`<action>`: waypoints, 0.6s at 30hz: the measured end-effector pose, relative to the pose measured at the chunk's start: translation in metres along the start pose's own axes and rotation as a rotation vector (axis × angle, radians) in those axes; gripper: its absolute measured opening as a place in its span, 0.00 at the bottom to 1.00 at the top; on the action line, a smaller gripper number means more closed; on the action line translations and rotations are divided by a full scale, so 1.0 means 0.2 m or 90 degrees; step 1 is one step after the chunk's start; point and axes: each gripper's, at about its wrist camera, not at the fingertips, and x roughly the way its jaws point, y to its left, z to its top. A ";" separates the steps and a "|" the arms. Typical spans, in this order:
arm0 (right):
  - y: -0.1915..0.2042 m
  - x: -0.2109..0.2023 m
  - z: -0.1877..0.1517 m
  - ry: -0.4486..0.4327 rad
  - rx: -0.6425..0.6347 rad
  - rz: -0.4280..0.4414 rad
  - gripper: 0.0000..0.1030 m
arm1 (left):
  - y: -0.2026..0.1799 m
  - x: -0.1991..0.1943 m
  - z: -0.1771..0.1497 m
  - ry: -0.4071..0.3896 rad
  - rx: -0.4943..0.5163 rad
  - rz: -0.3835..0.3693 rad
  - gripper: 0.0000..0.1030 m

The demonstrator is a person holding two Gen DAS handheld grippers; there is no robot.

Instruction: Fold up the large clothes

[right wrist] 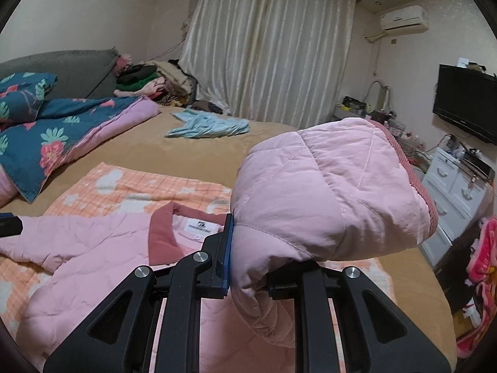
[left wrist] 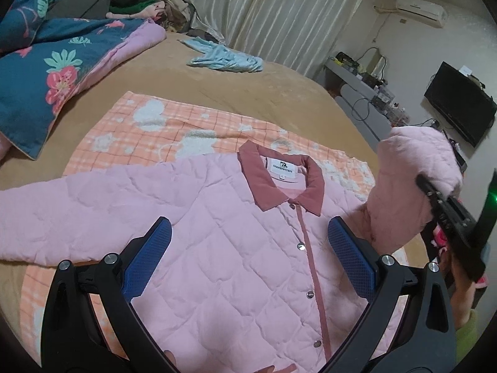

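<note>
Folding has barely begun: the right gripper [right wrist: 248, 261] pinches the quilted pink jacket's [left wrist: 223, 248] sleeve [right wrist: 326, 192] raised, while the left gripper [left wrist: 248, 248] hovers wide open, empty, over the flat front.

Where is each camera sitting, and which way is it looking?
Left wrist: sits on the left gripper, looks down at the pink jacket on the bed; its open blue fingers show.
Right wrist: sits on the right gripper, looks across the bed; its fingers pinch the lifted sleeve.
Both share the jacket, curtain and TV.
</note>
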 end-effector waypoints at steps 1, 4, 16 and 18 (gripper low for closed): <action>0.03 0.02 -0.01 0.003 -0.008 0.002 0.15 | 0.01 0.01 0.00 0.000 -0.002 0.001 0.92; 0.11 0.07 -0.03 0.009 -0.028 0.016 0.15 | 0.04 0.03 0.00 0.004 -0.012 0.005 0.92; 0.46 0.33 -0.24 0.070 -0.137 0.034 0.16 | 0.16 0.11 -0.01 0.015 -0.039 0.010 0.92; 0.52 0.38 -0.29 0.085 -0.157 0.039 0.16 | 0.18 0.13 -0.02 0.019 -0.044 0.008 0.92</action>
